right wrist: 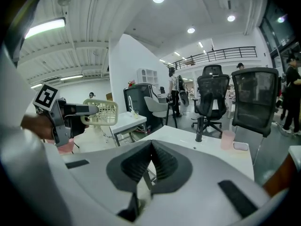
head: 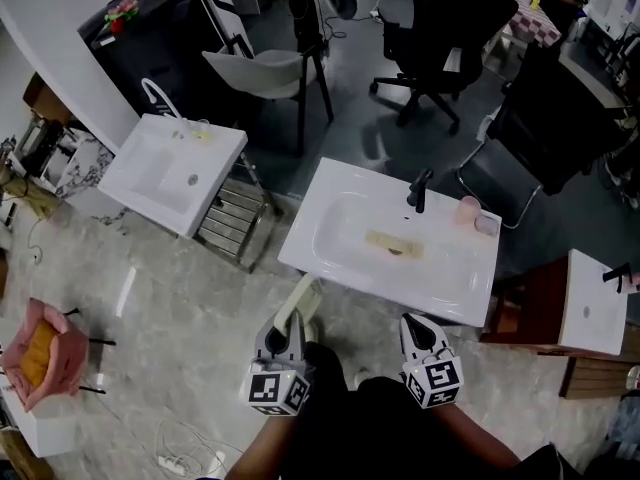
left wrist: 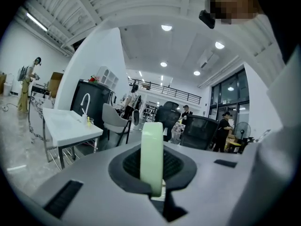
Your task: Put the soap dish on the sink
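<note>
The soap dish (head: 298, 303) is a pale green slatted tray. My left gripper (head: 292, 320) is shut on it, just short of the near edge of the white sink (head: 345, 208). In the left gripper view the dish (left wrist: 152, 157) stands edge-on between the jaws. My right gripper (head: 415, 326) hovers beside it at the sink's front edge, shut with nothing in it; its pads (right wrist: 162, 161) meet. The right gripper view shows the dish (right wrist: 101, 112) held out at the left and the sink top (right wrist: 188, 140) ahead. A black faucet (head: 420, 190) and a pink cup (head: 468, 208) stand on the sink's far rim.
A flat beige item (head: 395, 245) lies in the basin. A second white sink (head: 170, 173) on a metal frame stands to the left, and a third (head: 590, 303) to the right. A grey chair (head: 265, 73) and black office chairs (head: 440, 38) stand behind. A pink bag (head: 40, 353) sits at far left.
</note>
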A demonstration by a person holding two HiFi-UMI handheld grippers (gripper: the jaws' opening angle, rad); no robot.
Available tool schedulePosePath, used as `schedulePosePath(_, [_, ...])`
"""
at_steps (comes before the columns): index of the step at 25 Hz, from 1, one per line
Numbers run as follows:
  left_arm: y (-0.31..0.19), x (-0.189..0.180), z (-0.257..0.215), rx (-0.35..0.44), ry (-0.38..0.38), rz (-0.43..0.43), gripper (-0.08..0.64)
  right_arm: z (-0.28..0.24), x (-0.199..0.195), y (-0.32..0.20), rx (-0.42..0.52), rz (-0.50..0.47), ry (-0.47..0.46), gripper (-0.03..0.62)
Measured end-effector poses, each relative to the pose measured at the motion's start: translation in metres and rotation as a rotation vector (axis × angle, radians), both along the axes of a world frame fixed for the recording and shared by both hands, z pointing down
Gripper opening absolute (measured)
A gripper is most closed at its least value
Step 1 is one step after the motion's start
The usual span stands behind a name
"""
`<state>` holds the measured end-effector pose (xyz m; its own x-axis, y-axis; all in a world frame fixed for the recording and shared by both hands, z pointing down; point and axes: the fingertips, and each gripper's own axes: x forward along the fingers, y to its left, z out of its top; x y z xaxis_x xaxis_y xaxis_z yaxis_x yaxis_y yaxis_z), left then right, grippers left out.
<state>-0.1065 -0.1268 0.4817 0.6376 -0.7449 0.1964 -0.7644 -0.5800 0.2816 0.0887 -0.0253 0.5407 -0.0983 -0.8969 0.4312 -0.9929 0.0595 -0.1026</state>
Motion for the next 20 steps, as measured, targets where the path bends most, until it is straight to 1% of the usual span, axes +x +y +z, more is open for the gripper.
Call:
schedulePosePath(5, [-0.049,-0.009,0.007,-0.016,0.017,0.044,0.023,-0.002,-0.014,-0.038,-0.014,0.025,0.026,-0.002])
schedulePosePath(9, [-0.081,-0.013,0.013,-0.037,0.024,0.082,0.023,-0.009,-0.014,-0.062,-0.019,0.083,0.041,-0.002])
schedulePosePath(13, [-0.112,-0.016,0.011,-0.047,0.042,0.119,0.023,-0.012,-0.019,-0.095,-0.023,0.126,0.036,-0.002])
schedulePosePath(20, [-0.160,-0.029,0.018,-0.066,0.052,0.186,0.023,-0.009,-0.058,-0.154,-0.037,0.102,0.045,-0.002])
